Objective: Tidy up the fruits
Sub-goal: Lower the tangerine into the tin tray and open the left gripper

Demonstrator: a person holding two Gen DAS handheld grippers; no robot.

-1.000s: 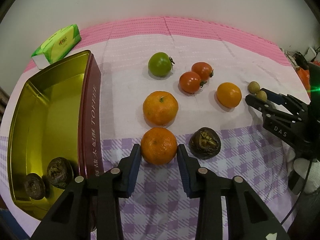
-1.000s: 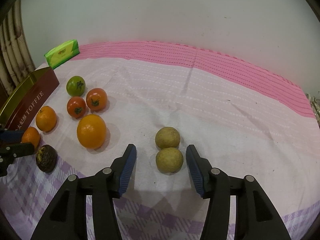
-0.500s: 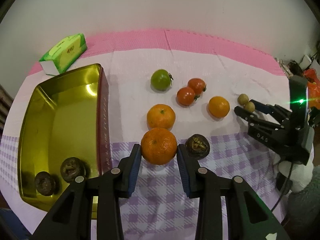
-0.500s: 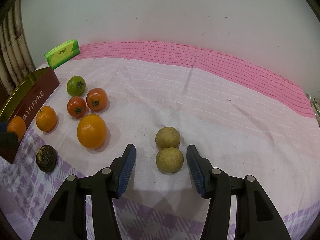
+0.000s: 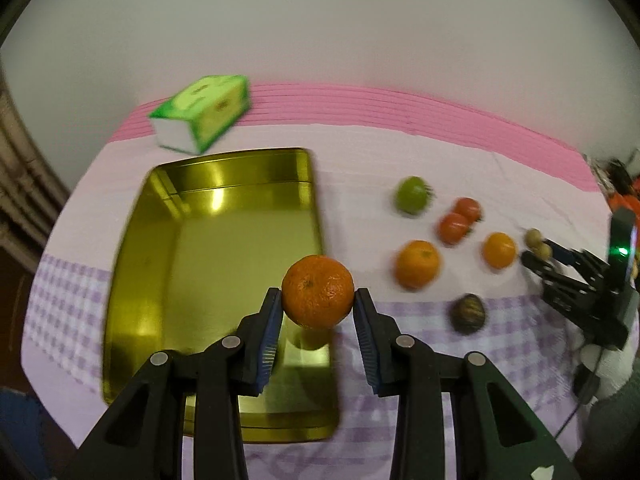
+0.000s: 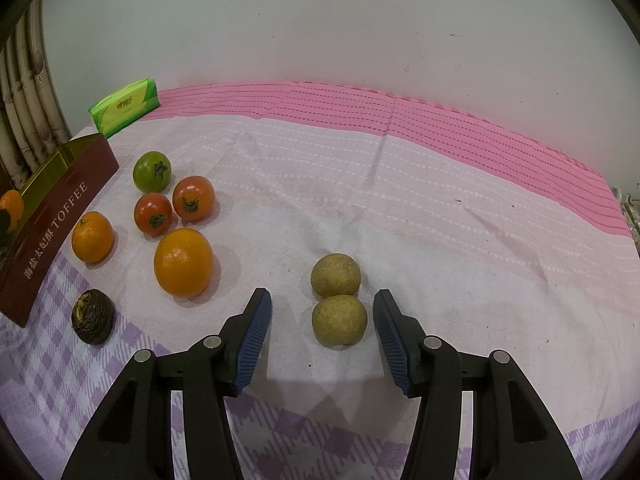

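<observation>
Left wrist view: left tool (image 5: 318, 312) was clamped on a tangerine (image 5: 318, 291) at frame centre, held above the right-hand rim of the gold tin (image 5: 216, 216) that filled the left half of the frame; the picture was blurred, and I judged that releasing here could bounce the fruit off the rim onto the worktop (image 5: 360, 184). Right wrist view: right tool (image 6: 322, 330) stood with fingers apart around the nearer of two touching brown fruits (image 6: 339, 319) at lower centre, not gripping; closing could nudge the farther one (image 6: 335, 275) away, since they touch.
</observation>
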